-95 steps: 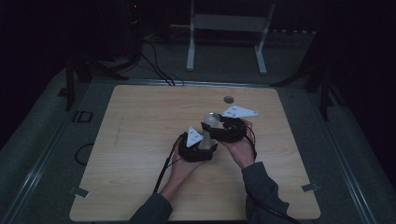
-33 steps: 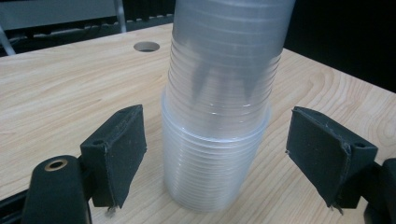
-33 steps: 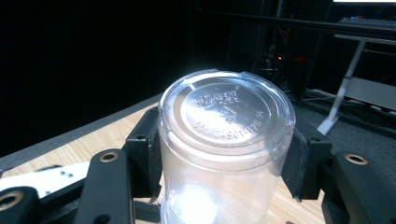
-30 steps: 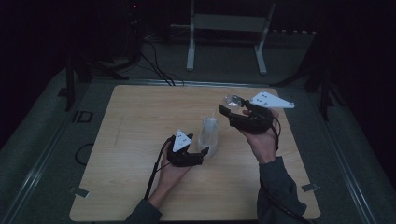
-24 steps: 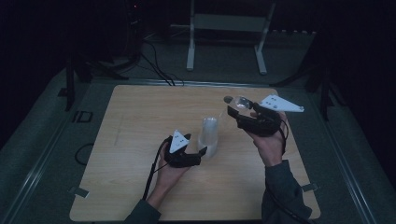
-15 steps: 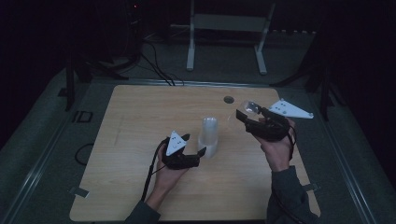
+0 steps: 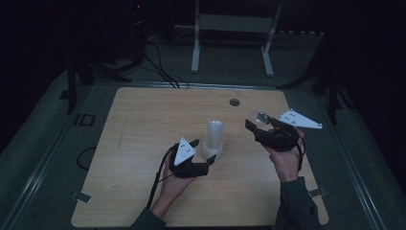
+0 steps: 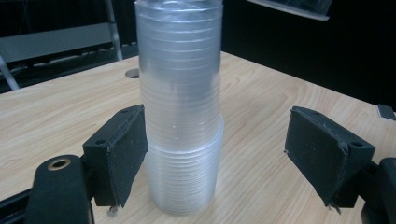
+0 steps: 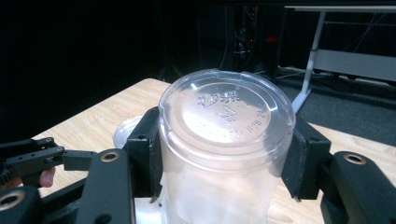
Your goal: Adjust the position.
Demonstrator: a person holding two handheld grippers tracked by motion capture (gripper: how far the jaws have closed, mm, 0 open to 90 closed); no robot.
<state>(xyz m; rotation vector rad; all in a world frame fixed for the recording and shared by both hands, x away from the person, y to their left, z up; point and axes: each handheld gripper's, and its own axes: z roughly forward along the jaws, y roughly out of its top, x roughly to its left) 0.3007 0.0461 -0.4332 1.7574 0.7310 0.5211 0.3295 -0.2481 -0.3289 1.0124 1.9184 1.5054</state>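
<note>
**Right gripper holds 1 clear cup; stack stands between spread left jaws**

1. Right gripper (image 7: pixel 258 125): seen in the high view above the right part of the wooden table (image 7: pixel 143 143), held up in the person's right hand (image 7: pixel 286 160). Its 2 jaws are clenched on a single clear plastic cup (image 9: pixel 226 140). In the right gripper view the cup sits bottom toward the camera, embossed lettering visible on its base, with a jaw pad pressed against each side wall. The jaws have just been closing slightly, with the cup between them.

2. Left gripper (image 7: pixel 207 152): low at the table, held by the left hand (image 7: pixel 172 184). Its jaws stand apart around the foot of the stack of clear plastic cups (image 8: pixel 182 116). In the left gripper view the left pad lies just beside or against the stack wall; contact cannot be confirmed. The right pad stands well clear. The jaws have just been closing in, with the stack between them, and no grip is established.

3. Stack position: upright on the table near its middle, between the 2 grippers in the high view, well apart from the single cup.

4. Other item: a small round grommet hole (image 7: pixel 234 102) in the tabletop, beyond the stack.
</note>
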